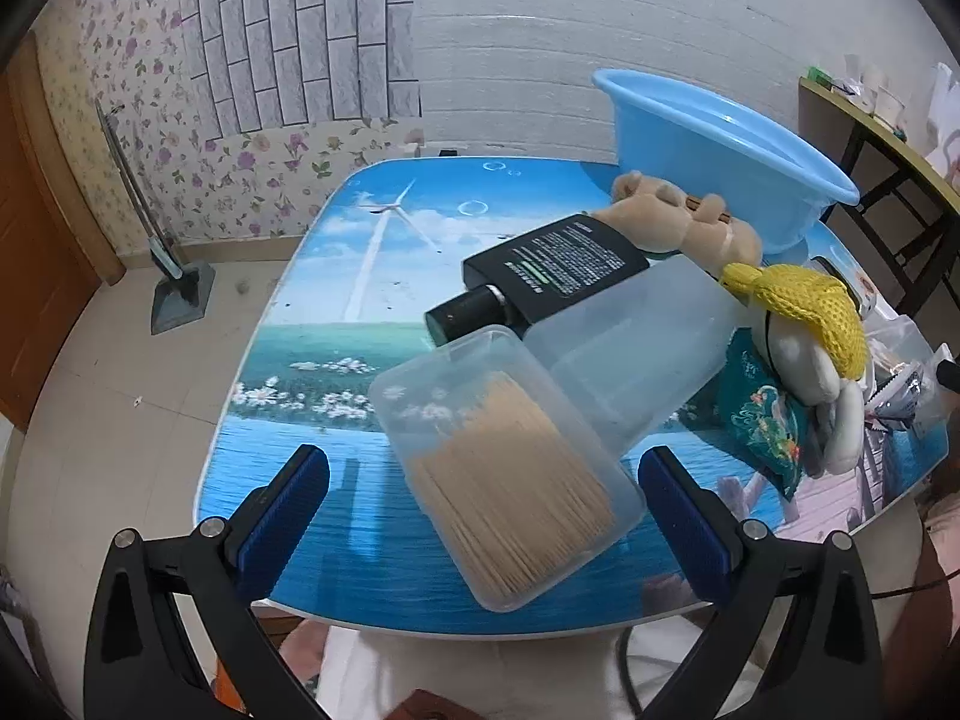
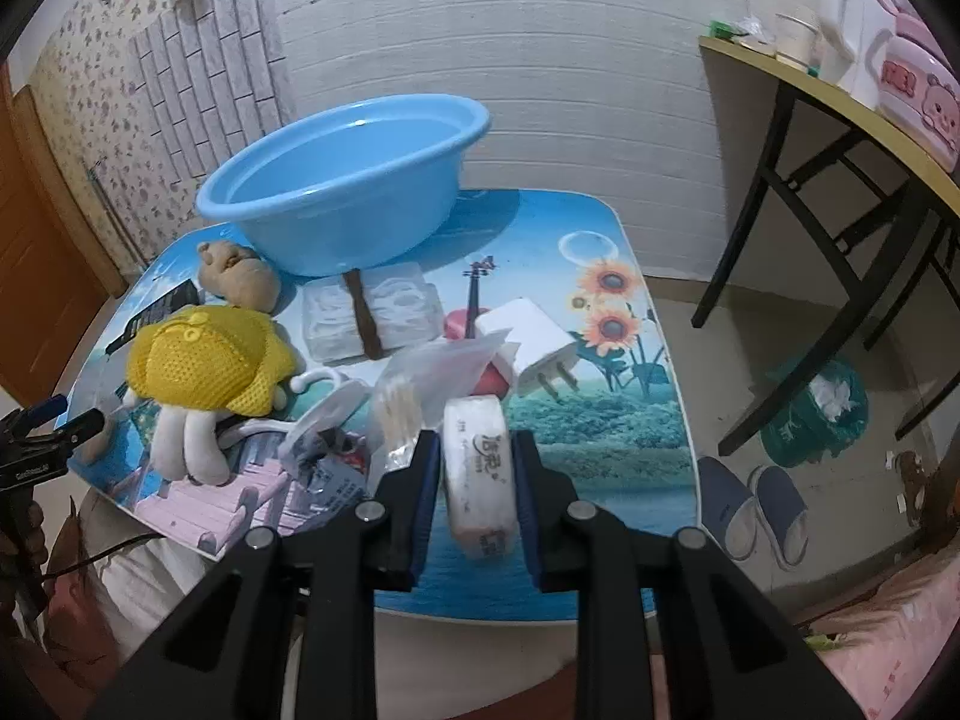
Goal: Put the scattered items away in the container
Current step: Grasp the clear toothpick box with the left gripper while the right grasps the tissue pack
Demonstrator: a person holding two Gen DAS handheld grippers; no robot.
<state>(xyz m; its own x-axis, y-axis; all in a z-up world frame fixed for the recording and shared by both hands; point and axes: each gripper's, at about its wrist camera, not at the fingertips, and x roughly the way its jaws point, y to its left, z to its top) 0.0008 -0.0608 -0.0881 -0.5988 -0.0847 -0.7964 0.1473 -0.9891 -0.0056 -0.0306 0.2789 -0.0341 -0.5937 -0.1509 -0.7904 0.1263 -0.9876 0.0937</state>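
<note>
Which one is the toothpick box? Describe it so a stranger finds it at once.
Start at the blue basin at the table's far side, then come toward the near edge past the black bottle. The toothpick box lies between the open left gripper fingers: the only clear case packed with thin wooden sticks.

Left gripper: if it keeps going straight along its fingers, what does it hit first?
Likely the clear toothpick box, lying between the open left gripper fingers. Beyond it sits a frosted plastic container. Depth is hard to judge.
</note>
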